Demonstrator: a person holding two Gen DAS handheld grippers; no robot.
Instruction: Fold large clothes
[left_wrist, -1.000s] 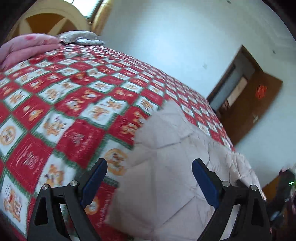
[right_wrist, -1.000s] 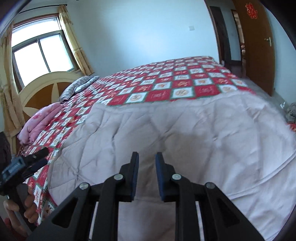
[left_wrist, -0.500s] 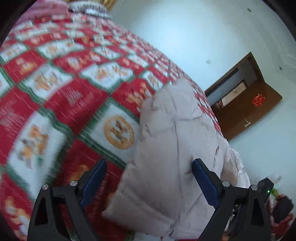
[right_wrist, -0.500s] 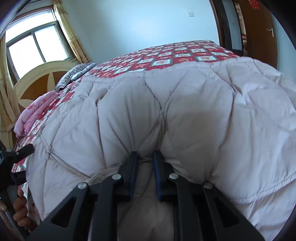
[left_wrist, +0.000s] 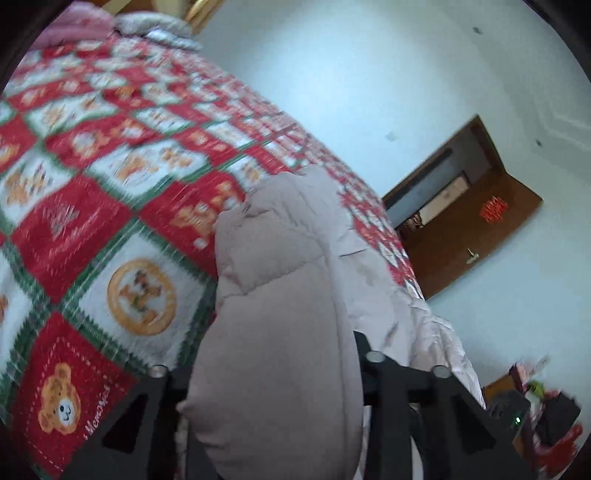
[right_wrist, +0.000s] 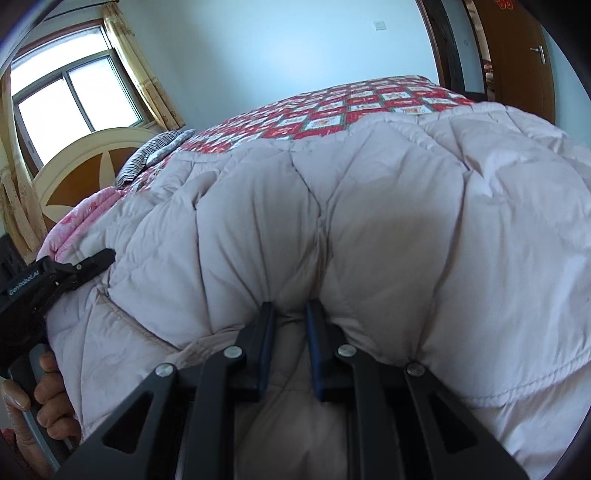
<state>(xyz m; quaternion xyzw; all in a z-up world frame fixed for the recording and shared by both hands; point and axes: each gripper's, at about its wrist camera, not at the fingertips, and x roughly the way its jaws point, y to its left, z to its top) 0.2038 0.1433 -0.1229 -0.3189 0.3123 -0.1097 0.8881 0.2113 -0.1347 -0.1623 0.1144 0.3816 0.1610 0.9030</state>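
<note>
A large pale pink quilted down garment (right_wrist: 388, 221) lies on the bed, its near edge lifted. My right gripper (right_wrist: 290, 314) is shut on a bunched fold of that near edge. In the left wrist view the garment's left corner (left_wrist: 280, 350) bulges between the fingers of my left gripper (left_wrist: 273, 369), which has closed on it; the fingertips are hidden by the cloth. The left gripper also shows in the right wrist view (right_wrist: 99, 260) at the garment's left edge, held by a hand.
The bed carries a red, white and green patchwork cover (left_wrist: 110, 184). A pink folded blanket (right_wrist: 85, 210) and a striped pillow (right_wrist: 155, 155) lie by the headboard (right_wrist: 85, 170). A brown door (left_wrist: 476, 236) stands open past the bed's foot.
My left gripper has moved onto the garment's left corner and closed on it. My right gripper stayed shut on the near edge and raised it, so the garment fills more of its view.
</note>
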